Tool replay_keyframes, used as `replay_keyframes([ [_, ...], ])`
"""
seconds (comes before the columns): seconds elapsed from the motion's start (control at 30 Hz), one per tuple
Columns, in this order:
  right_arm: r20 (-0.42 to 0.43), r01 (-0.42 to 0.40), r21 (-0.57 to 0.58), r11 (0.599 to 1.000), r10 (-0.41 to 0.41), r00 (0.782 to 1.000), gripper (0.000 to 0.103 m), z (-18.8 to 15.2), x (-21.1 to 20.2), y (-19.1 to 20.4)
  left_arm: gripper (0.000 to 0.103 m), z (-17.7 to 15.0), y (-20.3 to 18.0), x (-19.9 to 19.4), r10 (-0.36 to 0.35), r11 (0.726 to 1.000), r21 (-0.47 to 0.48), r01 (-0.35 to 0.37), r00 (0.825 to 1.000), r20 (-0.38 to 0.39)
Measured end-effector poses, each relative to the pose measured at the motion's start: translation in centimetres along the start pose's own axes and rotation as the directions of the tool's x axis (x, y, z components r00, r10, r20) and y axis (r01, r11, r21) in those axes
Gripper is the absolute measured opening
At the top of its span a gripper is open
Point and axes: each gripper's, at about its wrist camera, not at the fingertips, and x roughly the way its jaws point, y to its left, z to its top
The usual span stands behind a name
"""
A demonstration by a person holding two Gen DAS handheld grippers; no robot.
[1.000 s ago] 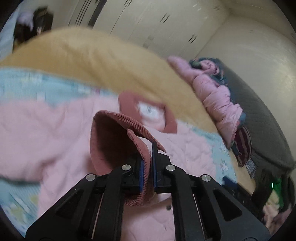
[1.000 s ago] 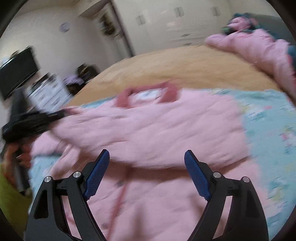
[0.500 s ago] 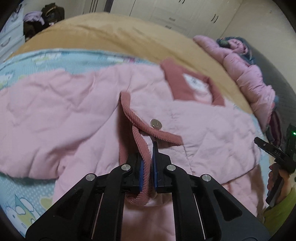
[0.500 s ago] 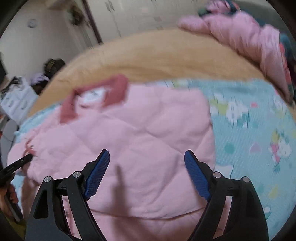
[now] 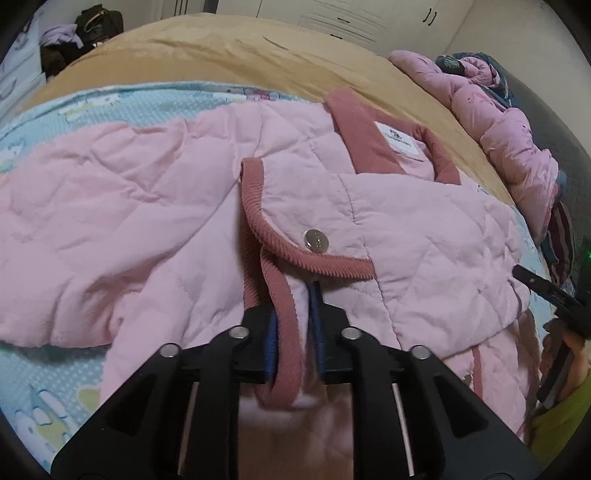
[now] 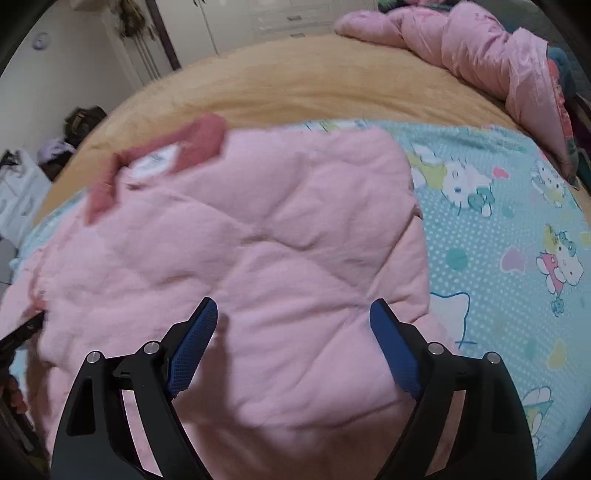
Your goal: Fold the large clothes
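Note:
A large pink quilted jacket (image 5: 406, 229) with a dusty-red corduroy collar (image 5: 362, 136) and trim lies spread on the bed. My left gripper (image 5: 293, 317) is shut on the jacket's red corduroy cuff (image 5: 284, 332), laid on the jacket's middle near a silver snap (image 5: 316, 240). In the right wrist view the jacket (image 6: 258, 240) fills the middle, collar (image 6: 192, 144) at the far left. My right gripper (image 6: 291, 317) is open and empty just above the jacket's lower part. It also shows at the right edge of the left wrist view (image 5: 546, 291).
The jacket lies on a light-blue cartoon-print sheet (image 6: 517, 229) over a tan blanket (image 5: 240, 51). A pink puffer coat (image 6: 480, 48) is heaped at the far right of the bed. Dark bags (image 5: 88, 22) and white wardrobes stand beyond the bed.
My left gripper has carried the cuff across and down onto the jacket's middle, folding the sleeve over. My right gripper, still open, has swung right and closer above the jacket.

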Motion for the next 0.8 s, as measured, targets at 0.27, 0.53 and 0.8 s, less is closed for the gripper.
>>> replay_keyframes([
  [0.27,0.074,-0.073,-0.069,0.995,0.079,0.994,0.098,-1.3,-5.0,4.2,0.09,0.1,-0.9,-4.7,-0.001,1.0,-0.001,0.001,0.997,0.075],
  [0.53,0.105,-0.119,-0.114,0.986,0.131,0.986,0.099,-1.7,-8.1,8.6,0.094,-0.2,1.5,-8.0,0.046,0.996,-0.077,-0.038,0.993,0.11],
  [0.8,0.128,-0.162,-0.163,0.973,0.183,0.975,0.099,-1.5,-9.9,13.6,0.094,-1.0,5.9,-10.6,0.081,0.984,-0.166,-0.057,0.987,0.141],
])
